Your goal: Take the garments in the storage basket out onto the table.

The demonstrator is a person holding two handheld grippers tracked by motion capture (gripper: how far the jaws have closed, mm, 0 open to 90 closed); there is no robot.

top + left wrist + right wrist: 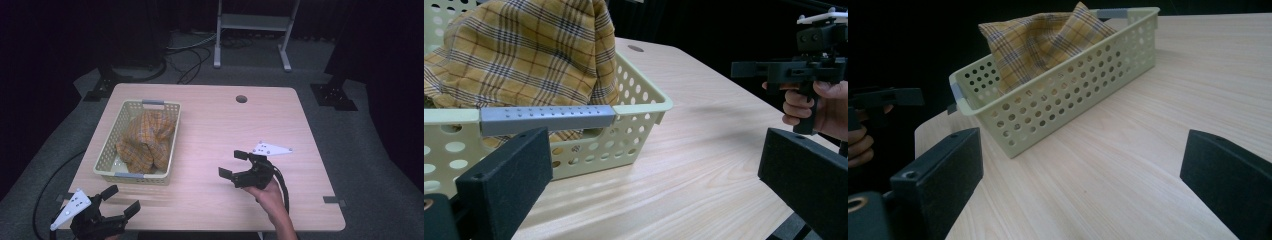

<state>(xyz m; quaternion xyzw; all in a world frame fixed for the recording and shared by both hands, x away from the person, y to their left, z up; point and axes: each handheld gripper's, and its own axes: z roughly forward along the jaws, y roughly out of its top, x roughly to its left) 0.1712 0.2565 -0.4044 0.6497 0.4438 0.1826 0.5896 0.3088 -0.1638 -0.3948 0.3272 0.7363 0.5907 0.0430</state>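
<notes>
A pale yellow perforated basket [172,137] with grey handles stands on the left half of the wooden table [225,125]. A crumpled yellow plaid cloth [146,137] lies heaped inside it, rising above the rim. My left gripper [124,198] is open at the table's front left corner, in front of the basket's near end. In the left gripper view its jaws stand wide apart before the basket [644,107] and cloth [524,55]. My right gripper [231,164] is open over bare wood, right of the basket, its jaws facing the basket [1063,95] and cloth [1043,42].
A round cable hole [241,98] sits near the table's far edge. A white metal stand [252,22] and loose cables [192,57] are on the floor behind the table. Bare tabletop stretches across the middle and right.
</notes>
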